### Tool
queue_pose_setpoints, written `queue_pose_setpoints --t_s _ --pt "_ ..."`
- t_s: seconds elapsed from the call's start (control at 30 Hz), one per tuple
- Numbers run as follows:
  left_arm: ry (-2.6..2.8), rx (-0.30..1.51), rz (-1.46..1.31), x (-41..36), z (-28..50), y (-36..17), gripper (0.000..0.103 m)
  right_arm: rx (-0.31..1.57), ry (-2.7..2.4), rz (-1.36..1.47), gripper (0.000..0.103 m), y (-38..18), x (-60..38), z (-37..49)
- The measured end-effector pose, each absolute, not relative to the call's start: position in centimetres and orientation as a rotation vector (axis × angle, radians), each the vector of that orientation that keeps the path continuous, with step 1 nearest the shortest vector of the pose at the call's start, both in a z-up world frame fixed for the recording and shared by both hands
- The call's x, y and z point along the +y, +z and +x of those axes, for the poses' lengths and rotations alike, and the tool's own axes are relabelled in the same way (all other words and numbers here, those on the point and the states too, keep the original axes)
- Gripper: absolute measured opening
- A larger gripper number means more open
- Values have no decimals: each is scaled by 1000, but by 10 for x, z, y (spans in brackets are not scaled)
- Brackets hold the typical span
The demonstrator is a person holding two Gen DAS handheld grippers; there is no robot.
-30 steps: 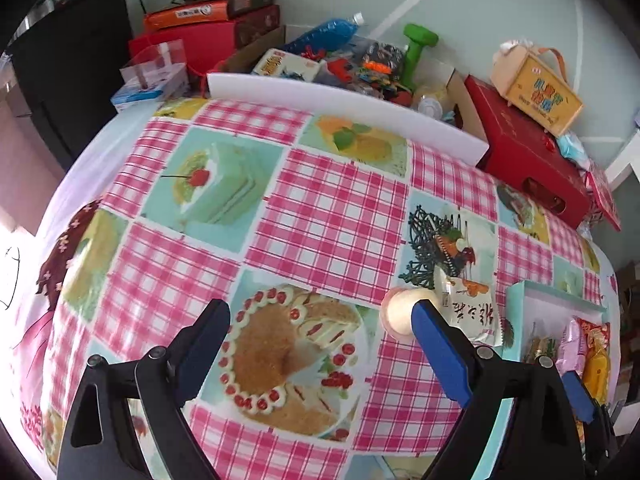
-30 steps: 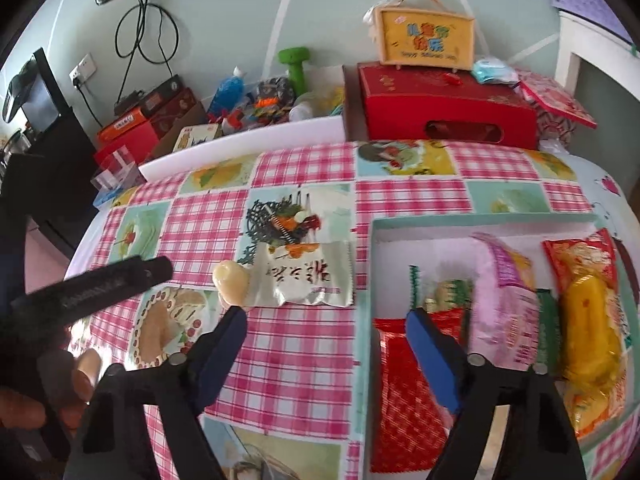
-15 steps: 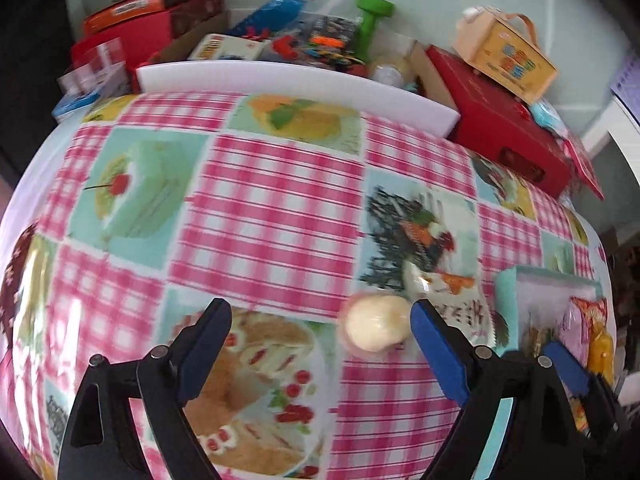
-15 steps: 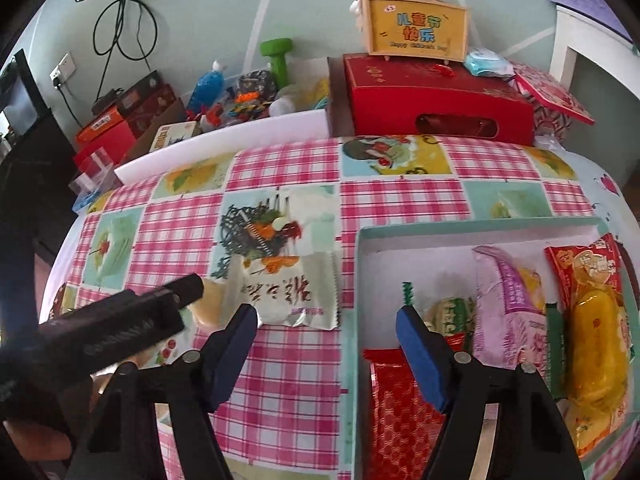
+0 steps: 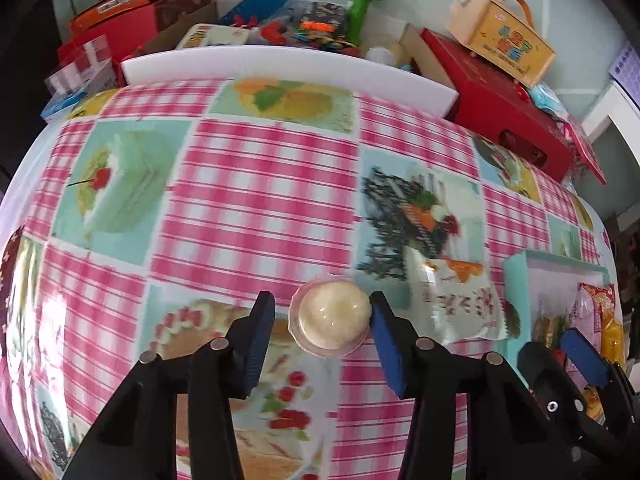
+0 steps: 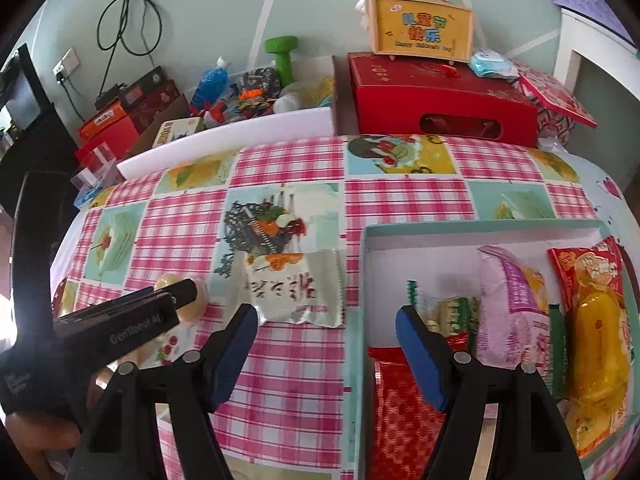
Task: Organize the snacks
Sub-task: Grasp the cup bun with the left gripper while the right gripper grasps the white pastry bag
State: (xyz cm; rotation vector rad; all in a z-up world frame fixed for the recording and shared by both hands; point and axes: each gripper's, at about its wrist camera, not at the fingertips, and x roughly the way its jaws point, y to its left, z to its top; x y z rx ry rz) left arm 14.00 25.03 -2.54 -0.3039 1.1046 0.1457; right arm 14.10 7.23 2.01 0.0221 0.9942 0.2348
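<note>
A round cream jelly cup sits on the checked tablecloth between the fingers of my left gripper. The jaws are open but narrow: the right pad touches the cup and a small gap shows at the left pad. A silver snack packet lies just right of the cup. In the right wrist view, my right gripper hovers open and holds nothing, over the cloth beside the silver packet and the teal box. The box holds a pink packet, a red-and-yellow packet and a red packet.
Behind the table stand a white board, a red box, a yellow carry case, a green dumbbell and mixed clutter. A person's hand grips the left tool at lower left.
My left gripper has moved right and forward until the jelly cup sits between its fingers, and the jaws have narrowed around it. The right gripper has shifted only slightly.
</note>
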Motion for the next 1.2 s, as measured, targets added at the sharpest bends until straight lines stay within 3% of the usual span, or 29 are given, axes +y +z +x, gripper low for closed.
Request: queue_pose_setpoints --t_s 0.13,0.8,1.07,1.13,1.2 --pt "188 1110 -351 273 133 -29 50 988 267 -7 70 22 88 143" --pt "208 1137 -426 306 122 -31 51 1111 290 -90 71 -22 129 187" --pt "223 1131 -459 318 115 -28 64 1109 355 -99 72 -20 139 184" --pt "222 1127 -456 318 115 -27 66 1108 350 -105 80 -21 141 185" --pt "215 1133 -453 316 116 -29 68 1105 337 -125 82 -23 143 185"
